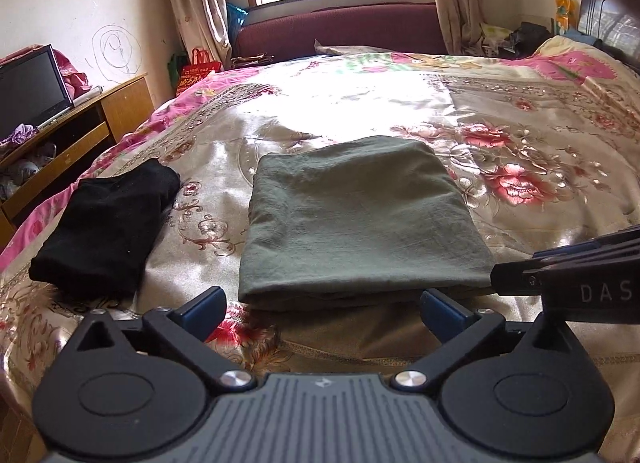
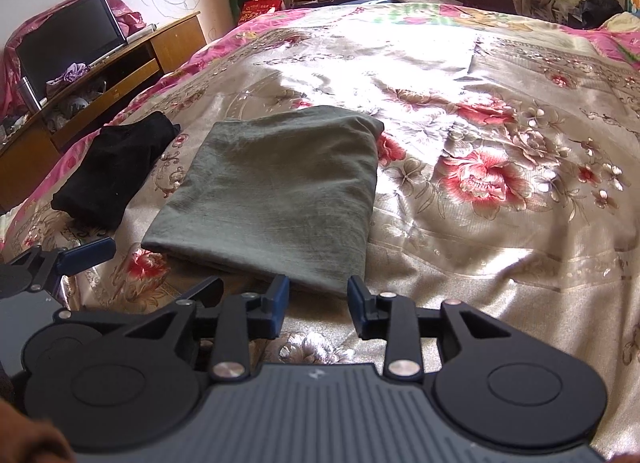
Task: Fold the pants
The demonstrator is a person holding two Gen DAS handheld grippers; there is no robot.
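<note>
Green pants folded on the bed, both claws released.

At left lie folded black pants [image 1: 106,229]; in the middle the green pants [image 1: 356,219] rest flat on the floral bedspread [image 1: 520,135]. The left gripper [image 1: 322,305] and right gripper [image 2: 318,303] stand open just before the near edge, holding nothing. The cloth seems soft and light; take it at the near corners.

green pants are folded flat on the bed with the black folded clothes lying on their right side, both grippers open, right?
Not quite: the black clothes lie left of the green pants, as the left wrist view shows. The pants are folded on the bed, and both the left gripper and right gripper are open.
</note>
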